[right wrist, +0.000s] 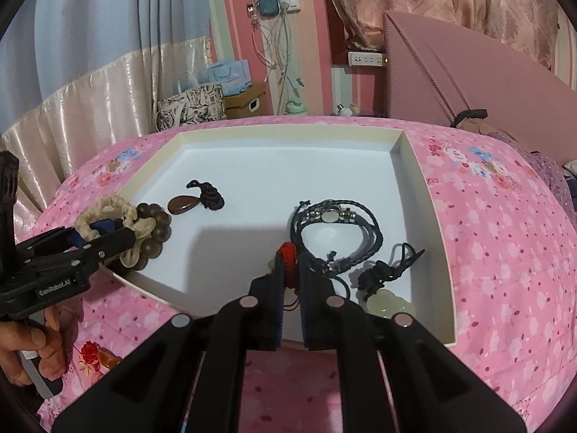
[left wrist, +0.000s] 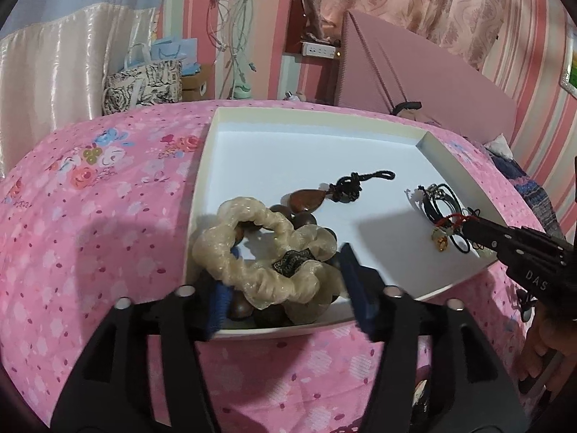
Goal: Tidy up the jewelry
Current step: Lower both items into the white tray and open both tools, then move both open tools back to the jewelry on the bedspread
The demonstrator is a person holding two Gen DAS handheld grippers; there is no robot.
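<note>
Pink floral bedspread [left wrist: 90, 195] covers the bed, and on it lies a shallow white tray [left wrist: 306, 122] with cream walls, holding the jewelry.

The left gripper [left wrist: 285, 288] reaches over the tray's near-left corner. Its jaws stand spread apart, one blue pad [left wrist: 355, 285] on each side of a cream scrunchie [left wrist: 267, 256]; the right wrist view shows one finger passing through the scrunchie's ring, so the jaws are released, not pinching it. The scrunchie lies on top of a dark wooden bead bracelet [right wrist: 158, 227], which sits in that same corner of the tray. Just beyond them on the white floor rests a brown teardrop pendant [left wrist: 306, 200] with its black knotted cord [left wrist: 355, 182].

The right gripper [right wrist: 290, 270] works at the tray's near edge towards the right side. Its jaws are drawn close and grasp a red-threaded charm [right wrist: 287, 261], with a pale bead just visible beside the left finger. Touching that charm's far side is a coil of black braided cord bracelets [right wrist: 339, 223] with a round pale stone and metal fittings. Near the right wall lies a pale green jade pendant [right wrist: 391, 303] on a tangled black cord, close to the tray's front edge.

A red flower ornament [right wrist: 90, 353] lies on the bedspread outside the tray, beside the hand [right wrist: 32, 346] holding the left gripper.
</note>
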